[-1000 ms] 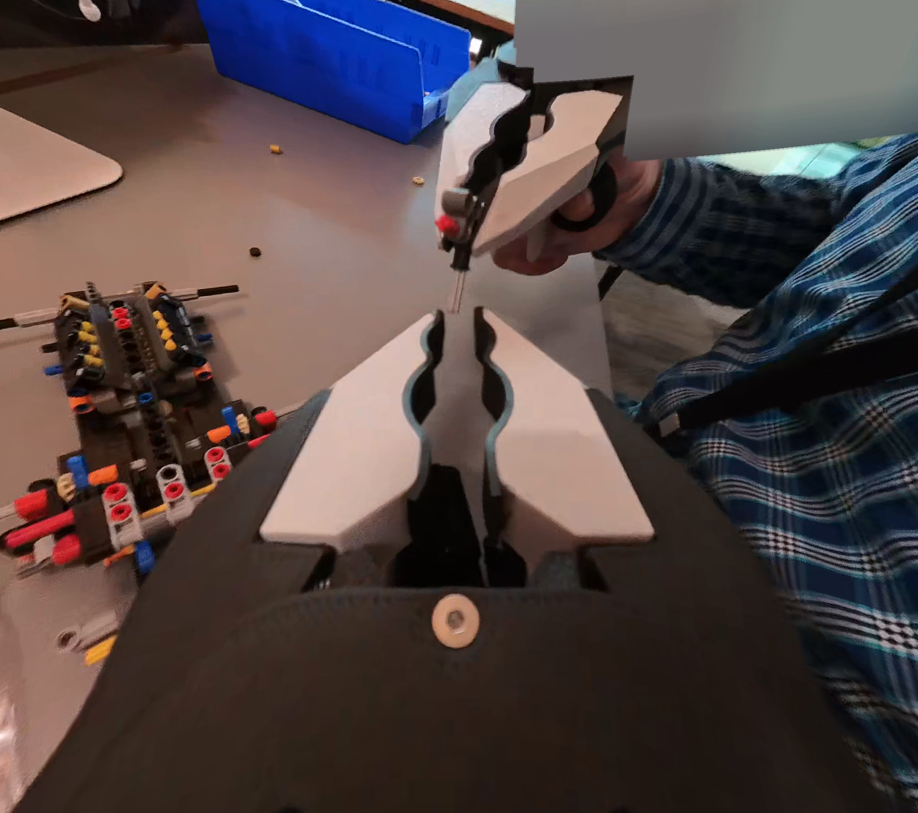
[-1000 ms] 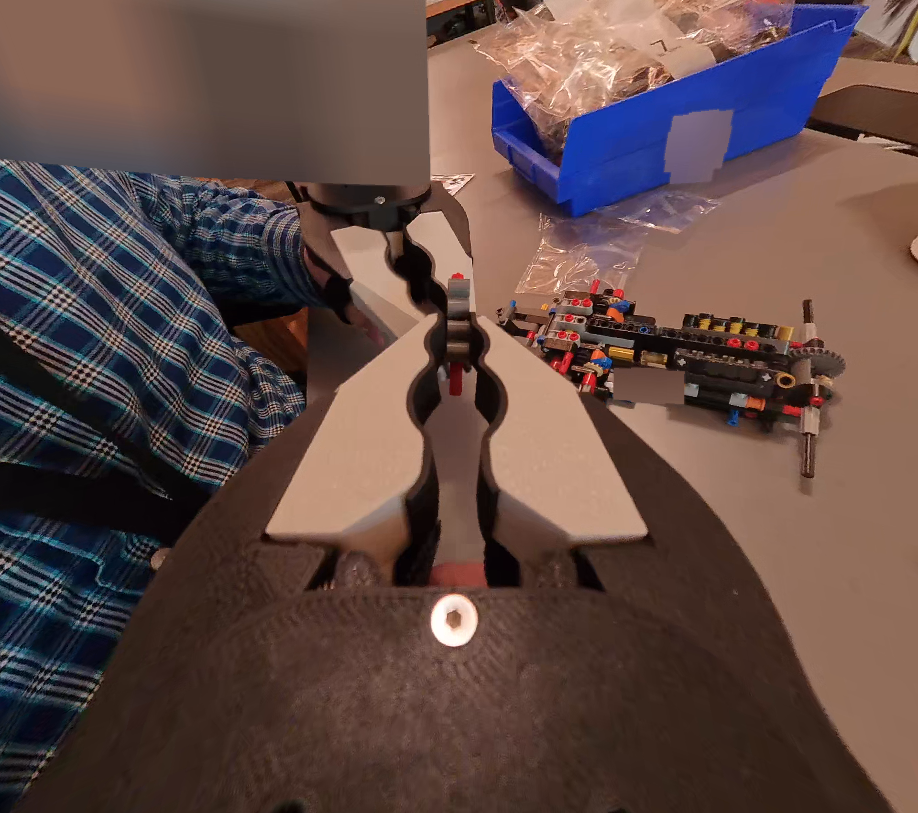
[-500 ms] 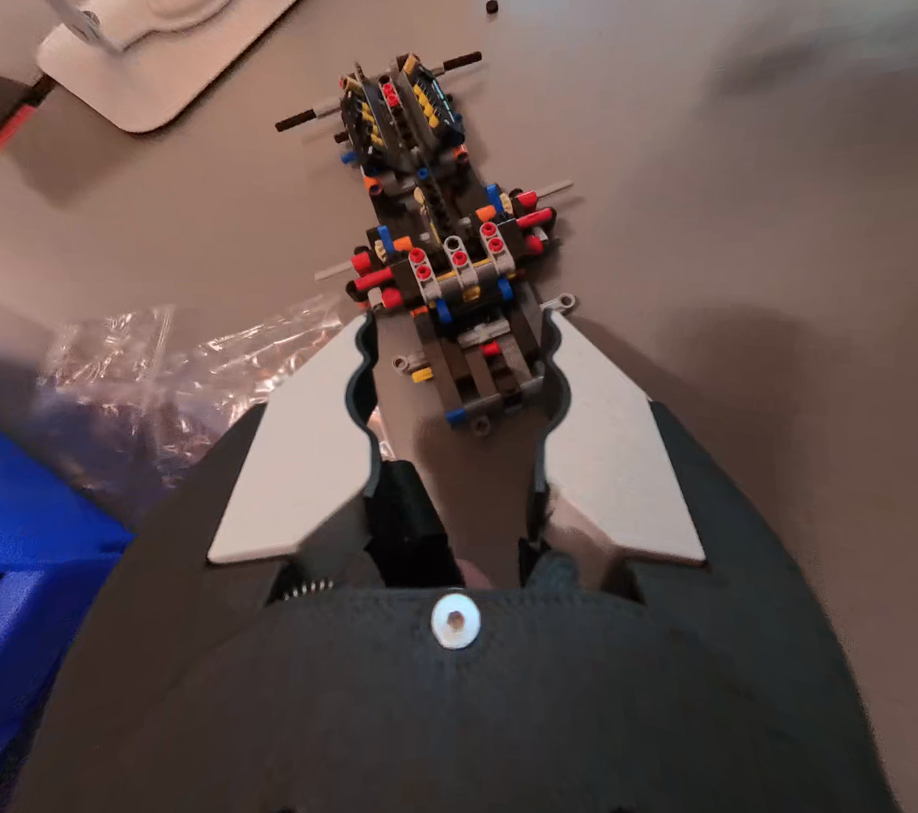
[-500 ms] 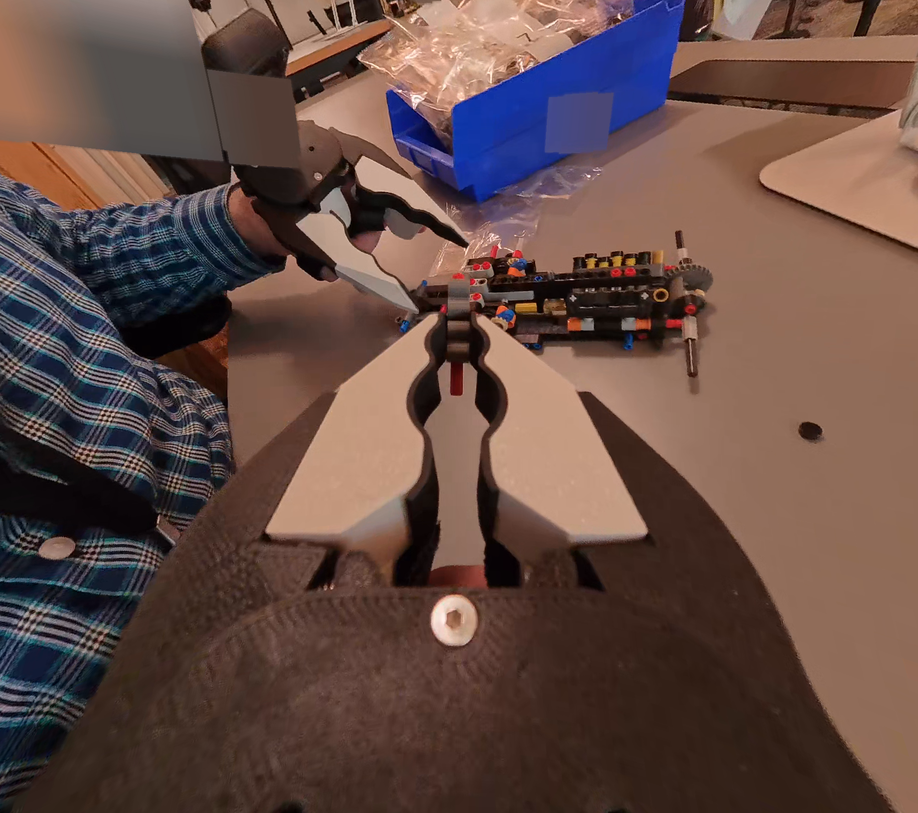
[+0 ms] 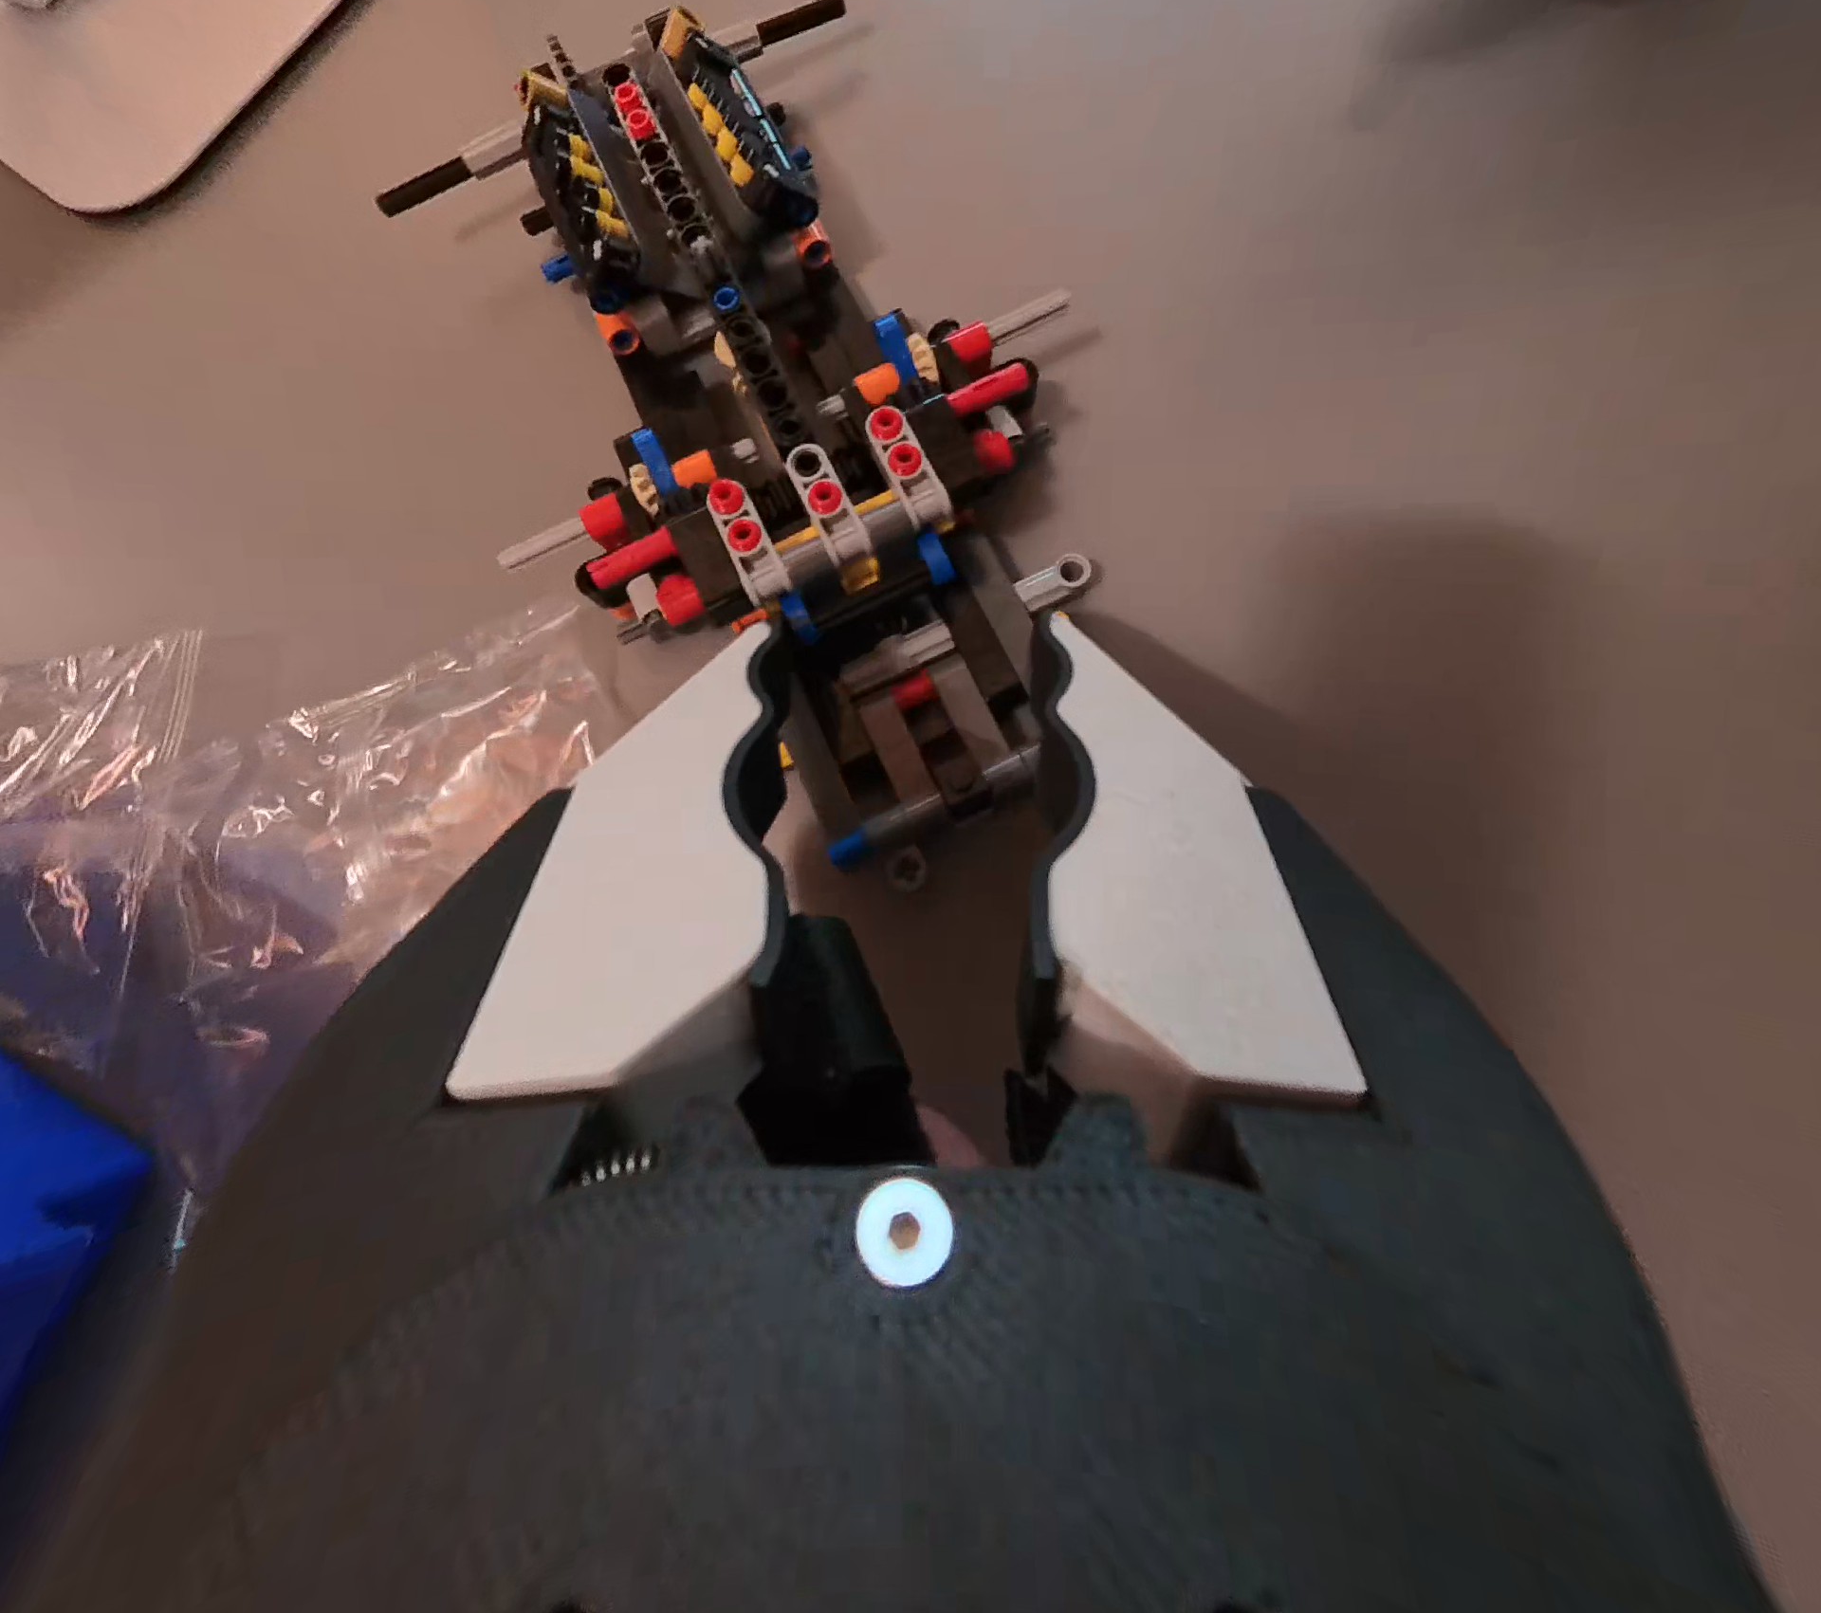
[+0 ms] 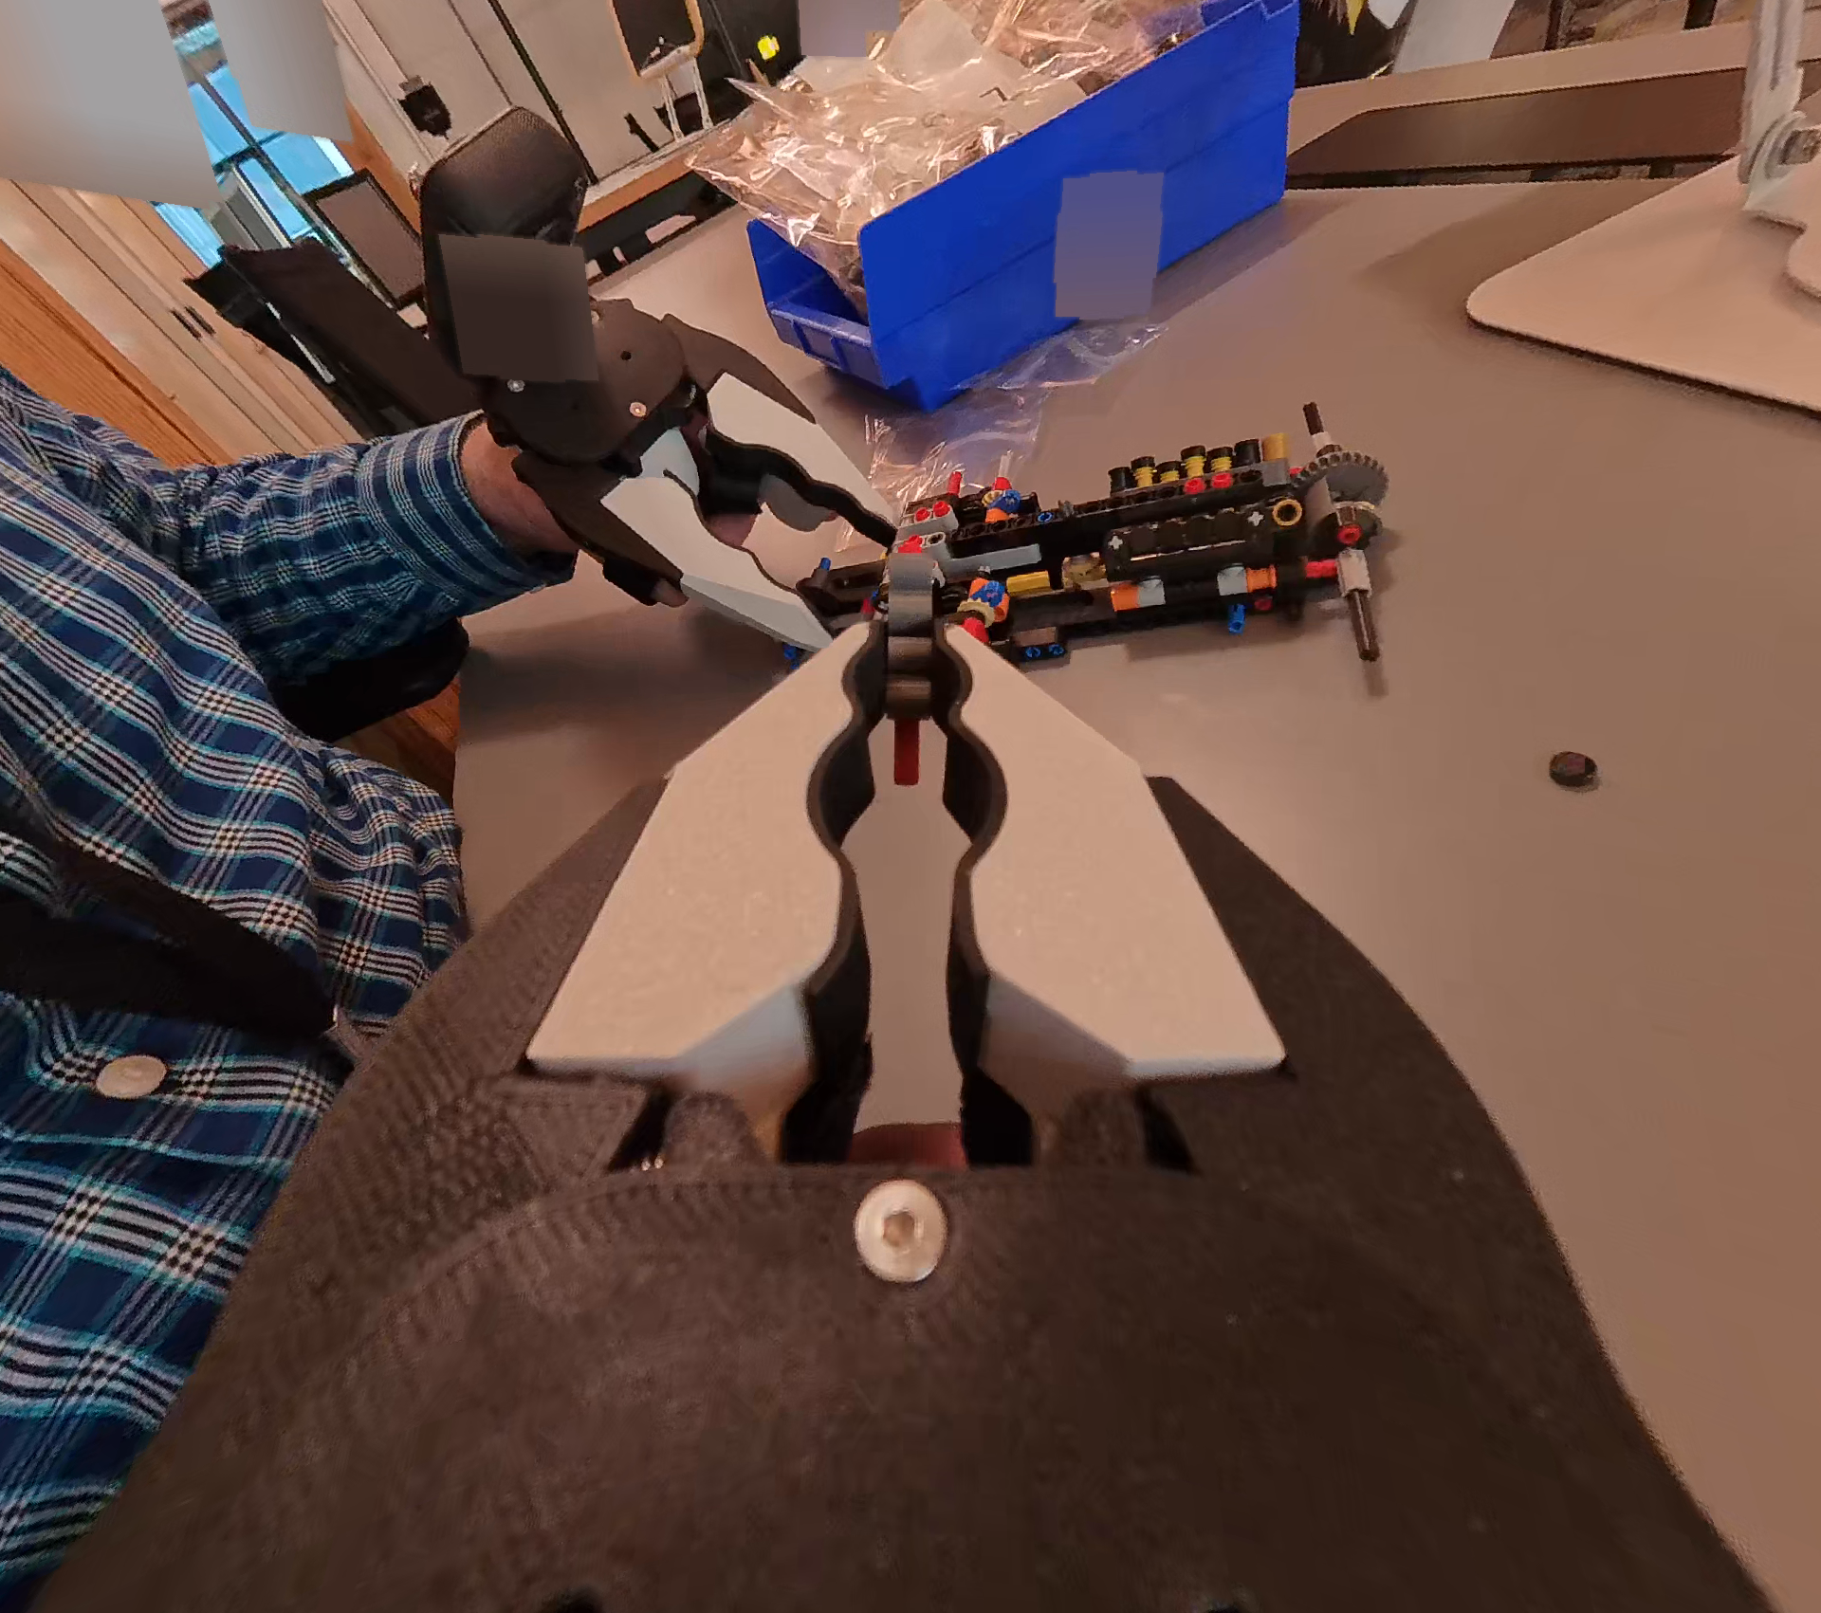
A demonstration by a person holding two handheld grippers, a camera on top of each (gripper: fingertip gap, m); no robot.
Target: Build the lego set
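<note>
Grey tabletop [image 5: 1380, 383] in a workshop, other benches behind. At its middle lay the long black lego chassis studded with red, yellow and blue pins [image 5: 778, 423]. Straddled at its near end by the left gripper [image 5: 907, 659], jaws spread wide, a finger on either side. Clenched in the right gripper [image 6: 909, 630], held above the table before the chassis: a small grey-and-black lego piece with a red pin [image 6: 909, 659]. Farther off, crinkled clear plastic bags [image 5: 246, 778] and a blue plastic bin [image 6: 1035, 255].
</note>
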